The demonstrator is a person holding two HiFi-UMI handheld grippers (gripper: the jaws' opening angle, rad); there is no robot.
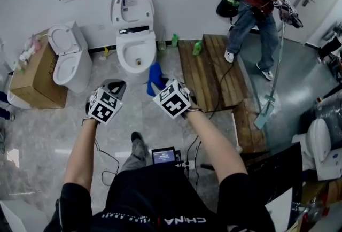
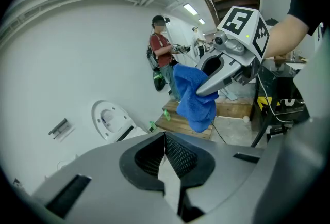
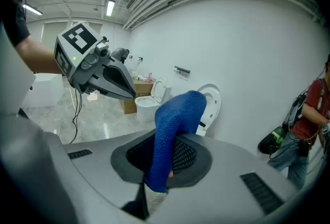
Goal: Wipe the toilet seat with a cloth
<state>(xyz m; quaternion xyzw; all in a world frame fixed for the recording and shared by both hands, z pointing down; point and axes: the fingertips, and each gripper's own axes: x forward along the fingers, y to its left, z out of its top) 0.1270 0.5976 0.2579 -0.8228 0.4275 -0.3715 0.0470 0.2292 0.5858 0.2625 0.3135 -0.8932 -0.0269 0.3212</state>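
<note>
Blue nubbly cloth (image 3: 175, 114) droops folded, pinched in right gripper (image 3: 162, 160); left gripper (image 2: 166, 158) closed, empty.

Both arms are stretched out in front, left forearm (image 1: 81, 153) and right forearm (image 1: 211, 140) bare and angled in a bit, so the grippers sit side by side and tipped downward. The left gripper (image 1: 116, 86) has its jaws pressed together with nothing in them. The right gripper (image 1: 159, 86), just beside it, is clamped on a blue cloth (image 3: 172, 130) that sticks out past its jaws.
</note>
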